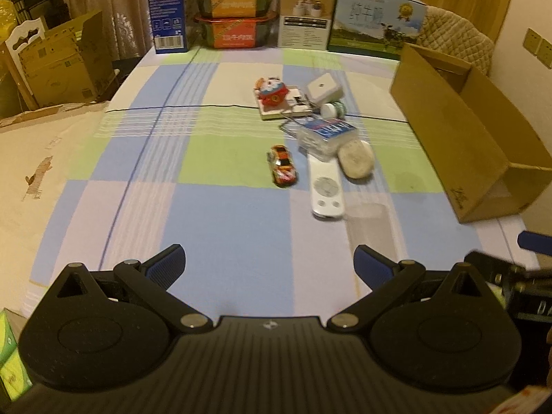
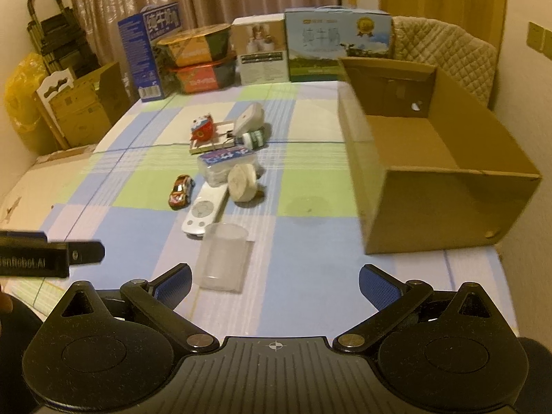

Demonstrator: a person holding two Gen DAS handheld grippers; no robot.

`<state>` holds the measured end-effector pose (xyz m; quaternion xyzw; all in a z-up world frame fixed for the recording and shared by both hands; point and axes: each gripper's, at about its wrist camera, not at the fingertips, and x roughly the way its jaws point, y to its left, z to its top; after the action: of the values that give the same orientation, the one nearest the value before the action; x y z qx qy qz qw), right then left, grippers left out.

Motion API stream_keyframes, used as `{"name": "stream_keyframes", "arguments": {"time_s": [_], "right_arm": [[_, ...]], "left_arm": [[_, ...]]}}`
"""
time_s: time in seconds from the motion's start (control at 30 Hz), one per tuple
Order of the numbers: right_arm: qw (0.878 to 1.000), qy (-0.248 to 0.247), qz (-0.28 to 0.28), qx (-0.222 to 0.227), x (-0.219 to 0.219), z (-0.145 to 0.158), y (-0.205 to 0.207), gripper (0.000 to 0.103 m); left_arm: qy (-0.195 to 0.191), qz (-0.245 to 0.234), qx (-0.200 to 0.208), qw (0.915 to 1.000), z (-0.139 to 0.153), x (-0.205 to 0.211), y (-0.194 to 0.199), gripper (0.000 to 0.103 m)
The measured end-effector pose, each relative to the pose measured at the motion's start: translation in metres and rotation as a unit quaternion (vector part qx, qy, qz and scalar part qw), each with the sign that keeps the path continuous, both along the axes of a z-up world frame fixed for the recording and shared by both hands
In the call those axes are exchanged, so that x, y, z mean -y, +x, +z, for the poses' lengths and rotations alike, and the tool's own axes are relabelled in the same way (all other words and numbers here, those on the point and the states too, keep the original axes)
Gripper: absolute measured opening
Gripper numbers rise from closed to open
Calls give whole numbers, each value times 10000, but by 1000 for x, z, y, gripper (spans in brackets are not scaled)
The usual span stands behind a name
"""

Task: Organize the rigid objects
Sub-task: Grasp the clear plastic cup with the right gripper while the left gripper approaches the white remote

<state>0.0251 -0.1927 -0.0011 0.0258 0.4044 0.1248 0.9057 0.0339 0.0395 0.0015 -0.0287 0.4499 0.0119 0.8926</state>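
1. Right gripper (image 2: 275,284): jaws spread wide, nothing between the blue pads; it hangs low over the near edge of the checked tablecloth (image 2: 303,265).
2. Left gripper (image 1: 269,264): likewise spread and empty, above the same cloth, well short of the clutter.
3. Nearest item: one clear plastic cup (image 2: 224,257), upright, just ahead of the right gripper's left finger. Judged light, thin-walled and slick; it would likely flex or pop out under a hard squeeze. Take hold across the wall below the rim with gentle closure.
4. One white remote (image 2: 203,214), lying flat, touching or nearly touching the cup's far side. Stiff, light; grip across its narrow width.
5. One toy car (image 2: 180,190), just left of the remote. Small, hard, apt to roll; grip across its sides.
6. One pale round stone-like disc (image 2: 242,183), leaning beside the remote. Probably the heaviest item; grip across the flat faces.
7. One clear lidded case with a blue label (image 2: 226,164), rigid, smooth-sided.
8. Farther cluster: one red figure (image 2: 201,127) on one flat board (image 2: 214,141), one white square block (image 2: 249,119), one small green-and-white bottle (image 2: 253,139). Contacts among them are too blurred to resolve.
9. One open cardboard box (image 2: 445,207), right of the pile, appears empty; judged the destination.
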Motion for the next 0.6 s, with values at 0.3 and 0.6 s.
{"name": "stream_keyframes", "arguments": {"time_s": [0.3, 0.6], "right_arm": [[9996, 29, 291, 24, -38, -33, 29, 91], [9980, -230, 556, -205, -74, -80, 58, 72]], "left_arm": [[-280, 291, 24, 9992, -19, -30, 46, 102], [-292, 288, 0, 9992, -35, -33, 77, 102]]}}
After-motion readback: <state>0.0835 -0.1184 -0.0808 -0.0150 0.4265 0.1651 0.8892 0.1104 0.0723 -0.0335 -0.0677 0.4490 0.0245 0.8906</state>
